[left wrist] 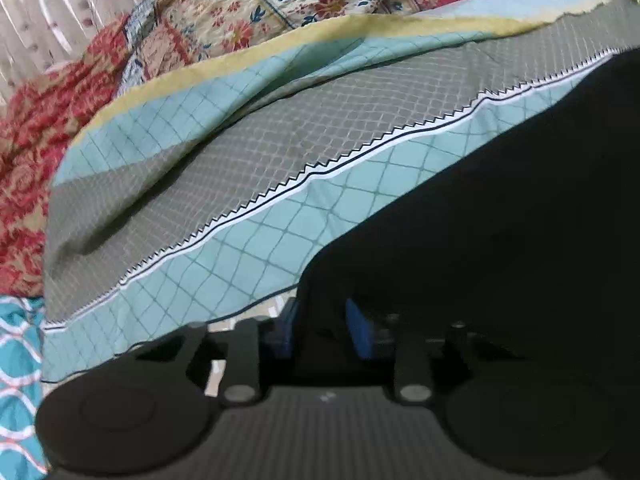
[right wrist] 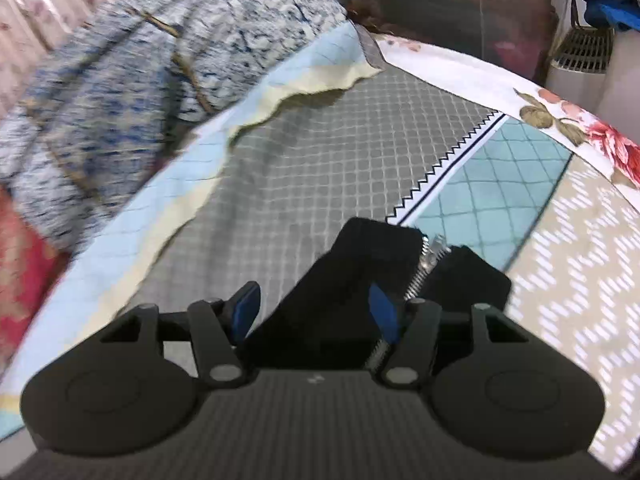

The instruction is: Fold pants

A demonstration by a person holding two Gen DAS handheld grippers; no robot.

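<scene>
Stretching diagonally across the bedspread (left wrist: 280, 152), black pants (left wrist: 500, 220) run toward upper right.

We are looking at a bed under a grey-and-teal quilted cover (left wrist: 248, 152), a floral quilt (left wrist: 256, 12) lying behind, pleated curtains (left wrist: 48, 12) hanging beyond.
</scene>
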